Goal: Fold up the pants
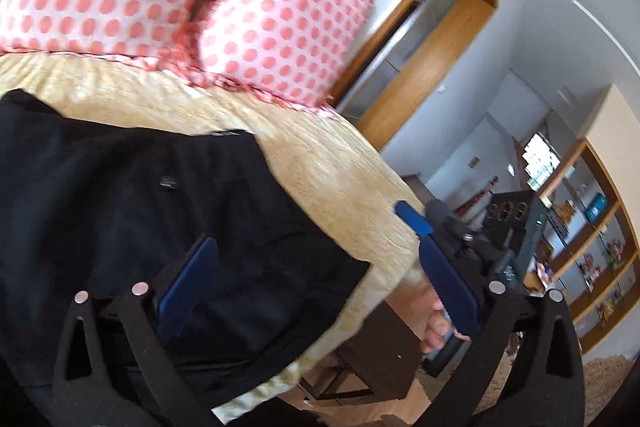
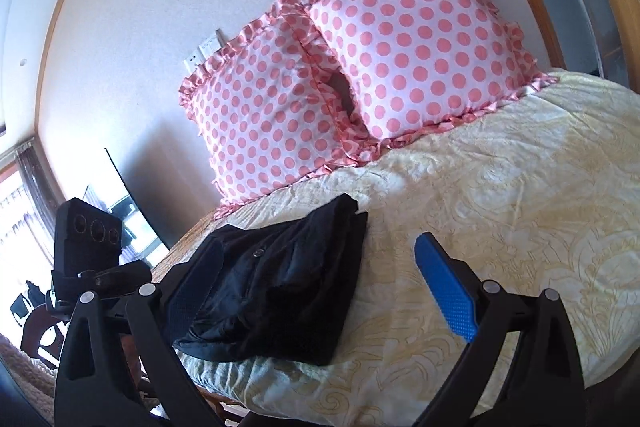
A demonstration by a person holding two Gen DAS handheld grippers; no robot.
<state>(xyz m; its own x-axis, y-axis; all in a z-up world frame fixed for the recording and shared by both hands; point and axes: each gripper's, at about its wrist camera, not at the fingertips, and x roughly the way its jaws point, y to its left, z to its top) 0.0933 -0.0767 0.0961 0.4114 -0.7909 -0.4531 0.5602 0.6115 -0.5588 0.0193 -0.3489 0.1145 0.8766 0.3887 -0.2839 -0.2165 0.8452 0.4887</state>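
Near the bed's (image 2: 500, 187) front edge, black pants (image 2: 280, 291) are seen folded compactly, while left gripper (image 1: 316, 267) and right gripper (image 2: 320, 291) are held wide, apparently released.

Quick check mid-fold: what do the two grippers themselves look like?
Both match: the left gripper and right gripper have black angular linkage frames with silver round pivot pins and flat blue dimpled pads on the fingers. No cables or markings visible.
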